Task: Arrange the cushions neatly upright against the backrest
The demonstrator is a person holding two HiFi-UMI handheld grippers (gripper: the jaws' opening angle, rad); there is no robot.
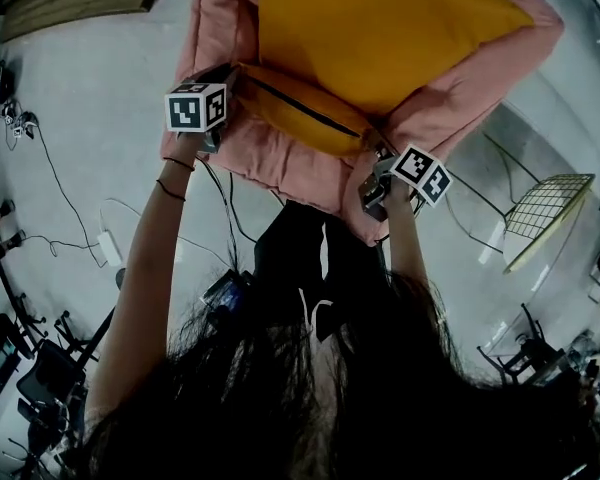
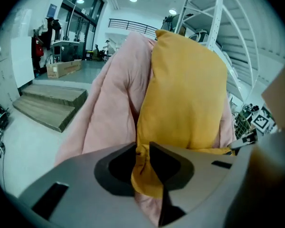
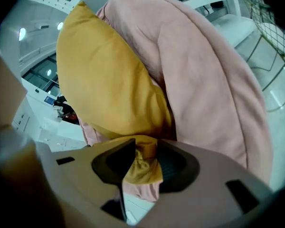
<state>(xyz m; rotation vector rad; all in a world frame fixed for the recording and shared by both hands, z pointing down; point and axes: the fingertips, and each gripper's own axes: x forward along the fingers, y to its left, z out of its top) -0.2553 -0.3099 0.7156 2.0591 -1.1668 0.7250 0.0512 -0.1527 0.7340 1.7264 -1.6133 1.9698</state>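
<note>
Two grips, we note: left gripper [image 2: 142, 147] and right gripper [image 3: 147, 144] fingers each pinch a lower corner of the yellow cushion [image 1: 380, 28], at the pink seat's [image 1: 218, 28] front edge

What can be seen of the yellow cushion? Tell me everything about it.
The yellow cushion is a plump, square pillow in smooth mustard fabric, with a dark zip along its near edge. It stands roughly upright, leaning back against the pink padded seat, which wraps around its sides. The left gripper pinches one bottom corner and the right gripper pinches the other, with the fabric bunched at each grip.
</note>
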